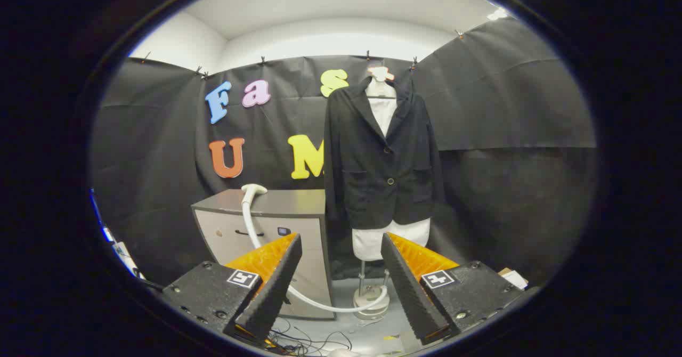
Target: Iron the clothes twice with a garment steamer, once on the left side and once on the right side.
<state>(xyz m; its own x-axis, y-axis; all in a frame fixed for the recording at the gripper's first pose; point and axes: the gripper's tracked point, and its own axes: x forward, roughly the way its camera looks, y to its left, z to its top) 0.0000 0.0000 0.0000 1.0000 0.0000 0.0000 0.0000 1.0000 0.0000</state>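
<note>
Tool [341, 272] released, empty; steamer head [254, 189] lies at 11 o'clock atop cabinet [277, 202], jacket [381, 160] at 12–1 o'clock, w/ hose [250, 229] trailing down.

A grey cabinet [277, 208] stands on the pale floor [367, 327]; the steamer head [254, 189] rests on its top, the hose [298, 293] running down to the steamer base [371, 298] on the floor. Cables [303, 341] lie there too. The tongs [341, 245] are spread apart, holding nothing.

Tongs [341, 250] agape, empty — black jacket [381, 160] on mannequin beyond, steamer head [254, 189] atop cabinet [277, 224].
</note>
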